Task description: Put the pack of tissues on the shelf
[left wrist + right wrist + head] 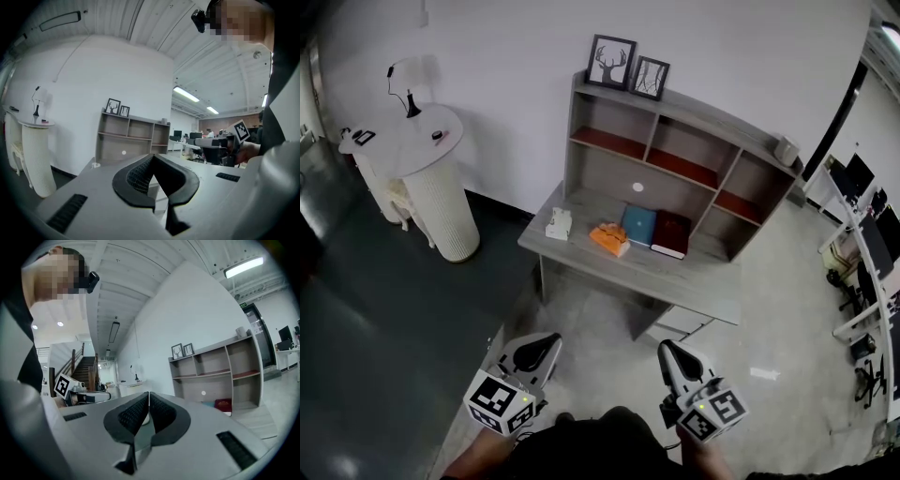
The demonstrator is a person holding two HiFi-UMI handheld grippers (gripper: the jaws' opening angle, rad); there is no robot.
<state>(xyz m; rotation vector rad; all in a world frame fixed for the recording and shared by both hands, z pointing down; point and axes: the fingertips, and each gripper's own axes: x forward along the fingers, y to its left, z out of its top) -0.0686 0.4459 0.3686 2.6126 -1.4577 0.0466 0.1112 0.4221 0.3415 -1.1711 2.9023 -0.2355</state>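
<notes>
Head view shows the orange pack of tissues (pixel 609 238) lying near the middle of the desk (pixel 694 286), just beside a blue book (pixel 639 225) and a dark red book (pixel 671 233). A white object (pixel 559 223) sits by the desk's left edge. The shelf (pixel 623 143) rises along the back edge, with 2 framed pictures (pixel 628 68) on top. The left gripper (pixel 547 342) and right gripper (pixel 667 348) hang well short of the desk, each with its jaws pressed together on nothing.
</notes>
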